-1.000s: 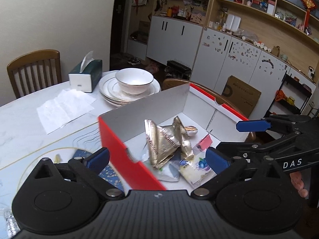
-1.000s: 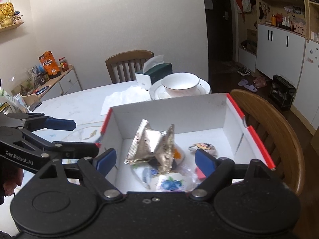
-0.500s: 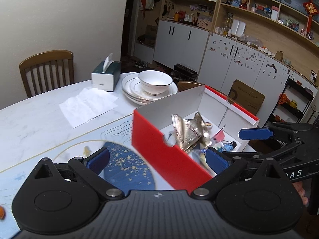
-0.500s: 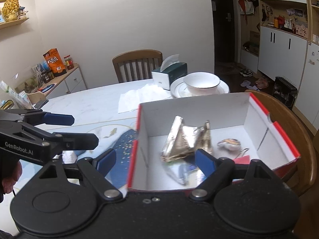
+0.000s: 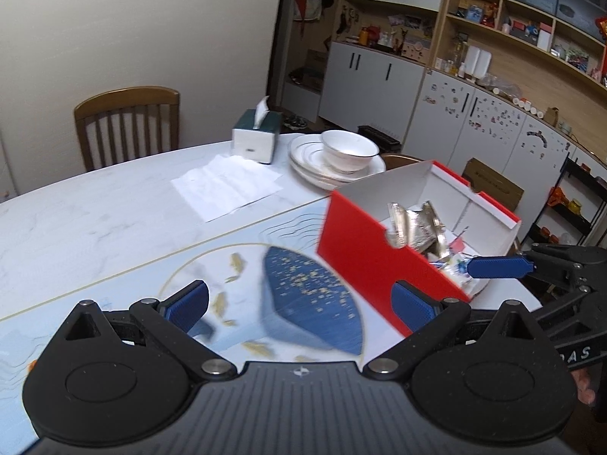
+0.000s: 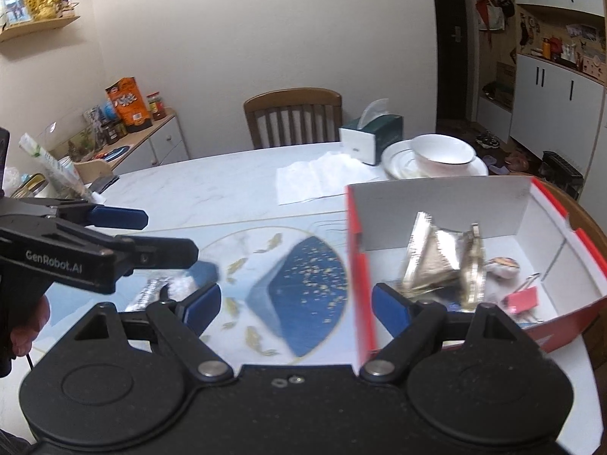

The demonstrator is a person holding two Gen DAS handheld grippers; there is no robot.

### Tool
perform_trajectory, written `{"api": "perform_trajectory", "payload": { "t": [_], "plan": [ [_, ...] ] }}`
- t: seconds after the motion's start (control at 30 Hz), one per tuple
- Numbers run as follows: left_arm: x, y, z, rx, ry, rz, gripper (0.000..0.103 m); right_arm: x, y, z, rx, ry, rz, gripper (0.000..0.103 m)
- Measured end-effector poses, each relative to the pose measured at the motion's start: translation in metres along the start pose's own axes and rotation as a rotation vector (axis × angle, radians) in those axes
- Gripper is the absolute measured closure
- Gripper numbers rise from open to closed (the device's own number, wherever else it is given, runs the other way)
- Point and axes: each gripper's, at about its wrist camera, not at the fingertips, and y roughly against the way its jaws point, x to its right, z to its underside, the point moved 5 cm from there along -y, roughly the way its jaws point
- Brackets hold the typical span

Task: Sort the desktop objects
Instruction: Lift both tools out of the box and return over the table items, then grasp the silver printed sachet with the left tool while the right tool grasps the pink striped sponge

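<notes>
Red-sided box (image 6: 447,223) is sitting at the table (image 6: 212,185) edge, at three o'clock in the right wrist view, holding silver foil packets (image 6: 436,261), a pink binder clip (image 6: 525,297) and small wrappers. Left gripper (image 5: 299,301) is hovering over the blue-patterned mat (image 5: 303,299) with its jaws spread wide, gripping nothing. Right gripper (image 6: 296,299) is likewise standing wide open and empty, its right finger just beside the box's red wall. Stacked plates with a bowl (image 5: 351,148) are sitting at twelve o'clock, beside a tissue box (image 5: 256,138).
</notes>
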Motion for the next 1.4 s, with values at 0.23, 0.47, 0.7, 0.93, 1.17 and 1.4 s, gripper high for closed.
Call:
{"api": "perform_trajectory", "payload": {
  "t": [0.23,0.47,0.7,0.93,1.17,1.4],
  "plan": [
    [-0.032,0.007,0.015,-0.012,0.022,-0.043,0.0,-0.036,-0.01,0.01,-0.019,0.025,-0.023,0.016],
    [-0.063,0.007,0.036,-0.04,0.042,-0.089,0.0,-0.074,-0.025,0.032,-0.088,0.069,-0.061,0.016],
    [-0.082,0.0,0.053,-0.073,0.049,-0.133,0.0,-0.097,-0.038,0.049,-0.133,0.092,-0.067,0.017],
    [-0.106,-0.008,0.066,-0.094,0.081,-0.199,0.0,-0.113,-0.052,0.062,-0.156,0.107,-0.042,0.017],
    [-0.115,-0.014,0.07,-0.103,0.071,-0.23,0.0,-0.122,-0.077,0.072,-0.186,0.116,-0.001,0.017],
    [-0.117,-0.017,0.075,-0.122,0.059,-0.24,0.0,-0.129,-0.102,0.084,-0.205,0.152,0.057,0.017]
  ]
}}
